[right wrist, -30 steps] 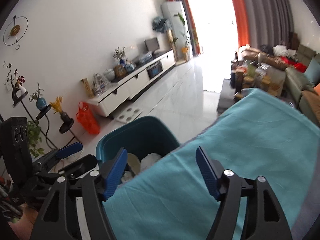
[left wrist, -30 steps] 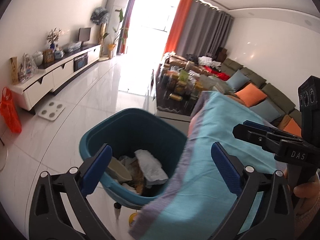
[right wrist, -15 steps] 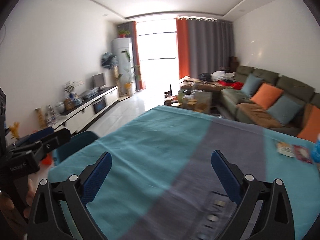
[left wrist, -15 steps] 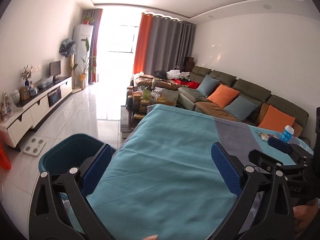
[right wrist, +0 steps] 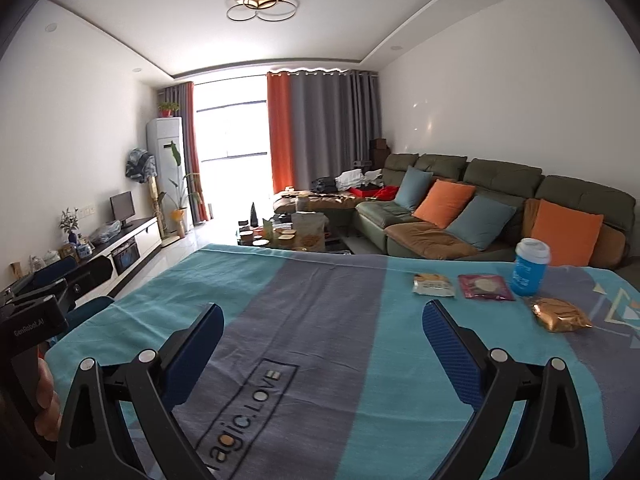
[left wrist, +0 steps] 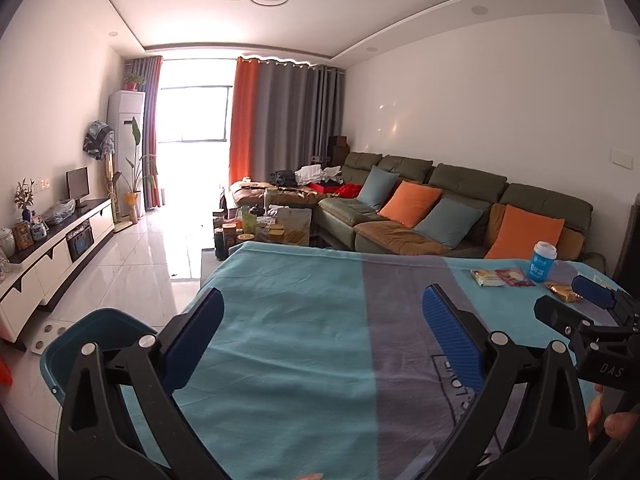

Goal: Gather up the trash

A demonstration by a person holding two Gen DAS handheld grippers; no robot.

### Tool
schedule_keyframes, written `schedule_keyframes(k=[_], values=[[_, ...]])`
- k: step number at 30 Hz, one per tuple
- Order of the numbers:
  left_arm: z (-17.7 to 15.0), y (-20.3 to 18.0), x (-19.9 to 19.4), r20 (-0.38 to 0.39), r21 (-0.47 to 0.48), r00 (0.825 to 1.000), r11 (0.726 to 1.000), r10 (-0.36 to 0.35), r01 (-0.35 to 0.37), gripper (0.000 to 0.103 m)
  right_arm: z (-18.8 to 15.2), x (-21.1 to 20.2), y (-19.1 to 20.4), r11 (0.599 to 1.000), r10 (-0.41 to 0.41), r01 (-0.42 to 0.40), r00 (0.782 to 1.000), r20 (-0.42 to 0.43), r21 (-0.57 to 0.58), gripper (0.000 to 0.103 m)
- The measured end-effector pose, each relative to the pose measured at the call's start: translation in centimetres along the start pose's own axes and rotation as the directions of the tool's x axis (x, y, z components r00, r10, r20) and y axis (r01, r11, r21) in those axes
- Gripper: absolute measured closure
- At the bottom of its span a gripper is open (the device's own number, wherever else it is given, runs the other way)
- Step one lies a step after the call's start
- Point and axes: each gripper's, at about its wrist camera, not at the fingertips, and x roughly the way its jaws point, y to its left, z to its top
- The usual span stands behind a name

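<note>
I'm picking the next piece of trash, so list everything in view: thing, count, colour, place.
cup: 1, blue with white lid, upright on far right of table
wrappers: 2, one pale, one dark red, flat, side by side left of cup
gold packet: 1, crumpled, nearer than cup
tablecloth: 1, teal and grey, covers table
bin: 1, teal, on floor at table's left edge
sofa: 1, green, with orange and blue cushions, right wall
TV cabinet: 1, white, left wall
left gripper: 1, open, nothing between its jaws
right gripper: 1, open, jaws just widened, nothing between them
</note>
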Motion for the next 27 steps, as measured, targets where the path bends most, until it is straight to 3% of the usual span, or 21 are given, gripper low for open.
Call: schedule_keyframes(k=[10, 27], values=[[-0.8, -1.8, 0.0, 0.019, 0.038, 1.0, 0.999, -0.002, 0.001, 0.006, -0.1, -1.8, -1.2, 0.998, -0.064, 0.063, 0.997, 0.047, 0.016, 0.007], [-0.7, -2.0, -0.8, 0.038, 0.043, 0.999, 0.999, 0.006, -0.008, 0.006, 0.0, -2.6, -1.3, 0.997, -0.078, 0.076, 0.995, 0.061, 0.025, 0.007]])
